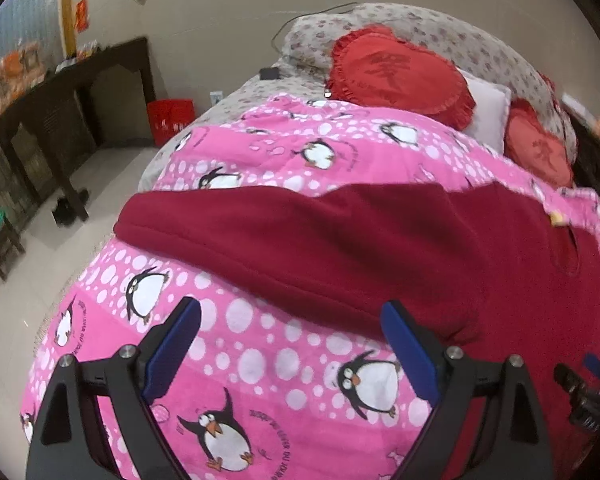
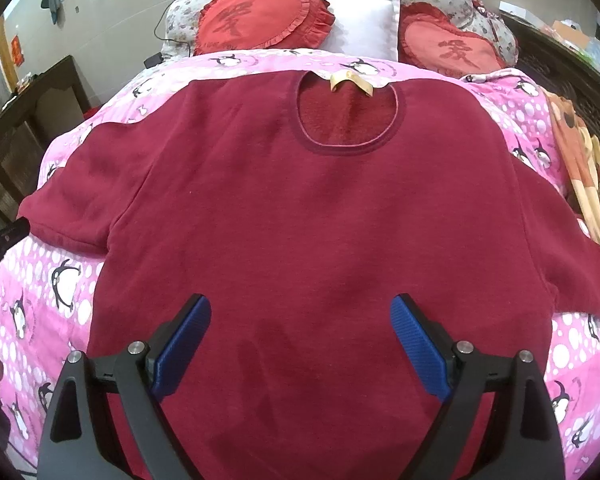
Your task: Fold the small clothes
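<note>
A dark red long-sleeved top [image 2: 300, 208] lies spread flat on a pink penguin blanket [image 2: 44, 292], neck hole and yellow label at the far end, both sleeves out to the sides. My right gripper [image 2: 300, 312] is open above the top's lower body, holding nothing. My left gripper [image 1: 292, 316] is open above the blanket, just short of the top's left sleeve [image 1: 284, 240], holding nothing. The right gripper's black body [image 1: 588, 396] shows at the right edge of the left wrist view.
Two red heart cushions [image 2: 260, 20] [image 2: 452, 48] and a white pillow [image 2: 364, 24] lie at the head of the bed. Orange patterned cloth [image 2: 584, 168] lies at the right. A dark wooden table [image 1: 60, 120] and red bin [image 1: 168, 120] stand left of the bed.
</note>
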Motion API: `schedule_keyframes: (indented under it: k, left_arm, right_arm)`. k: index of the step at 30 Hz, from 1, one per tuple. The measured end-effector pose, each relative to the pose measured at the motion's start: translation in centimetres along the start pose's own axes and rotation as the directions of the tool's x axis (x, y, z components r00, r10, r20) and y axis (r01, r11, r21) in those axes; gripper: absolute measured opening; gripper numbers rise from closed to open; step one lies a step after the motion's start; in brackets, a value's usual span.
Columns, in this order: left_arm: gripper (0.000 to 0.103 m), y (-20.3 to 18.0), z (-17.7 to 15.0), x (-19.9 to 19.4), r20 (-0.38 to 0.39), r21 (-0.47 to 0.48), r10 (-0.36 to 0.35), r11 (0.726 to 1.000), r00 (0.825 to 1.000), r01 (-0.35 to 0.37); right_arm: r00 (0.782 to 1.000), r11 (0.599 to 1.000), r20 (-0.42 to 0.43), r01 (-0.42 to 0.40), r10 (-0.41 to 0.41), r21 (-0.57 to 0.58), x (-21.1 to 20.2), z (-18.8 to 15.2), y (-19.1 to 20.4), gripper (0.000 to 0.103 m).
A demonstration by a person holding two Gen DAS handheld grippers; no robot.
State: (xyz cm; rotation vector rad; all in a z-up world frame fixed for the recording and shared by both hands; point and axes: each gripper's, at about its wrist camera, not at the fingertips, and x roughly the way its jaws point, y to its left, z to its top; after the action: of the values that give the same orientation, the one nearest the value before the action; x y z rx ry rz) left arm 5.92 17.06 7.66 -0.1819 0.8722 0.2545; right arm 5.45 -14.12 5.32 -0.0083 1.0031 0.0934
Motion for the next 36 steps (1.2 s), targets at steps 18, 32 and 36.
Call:
schedule_keyframes:
  k: [18, 32, 36]
  left_arm:
    - [0.085, 11.0, 3.2, 5.7, -0.105, -0.426, -0.076, 0.904, 0.992, 0.024]
    - [0.086, 11.3, 3.9, 8.6, -0.101, -0.507, -0.113, 0.860, 0.988, 0.047]
    - [0.025, 11.0, 4.3, 8.8, -0.083, -0.492, -0.140, 0.867, 0.987, 0.082]
  right_arm:
    - [0.997, 0.997, 0.046, 0.061, -0.059, -0.050, 0.6, 0.8, 0.3, 0.074]
    - [1.000, 1.000, 0.019, 0.016, -0.015, -0.023, 1.9, 0.9, -0.5, 0.074]
    - [1.000, 1.000, 0.018, 0.006, -0.005, -0.021, 1.9, 1.0, -0.6, 0.074]
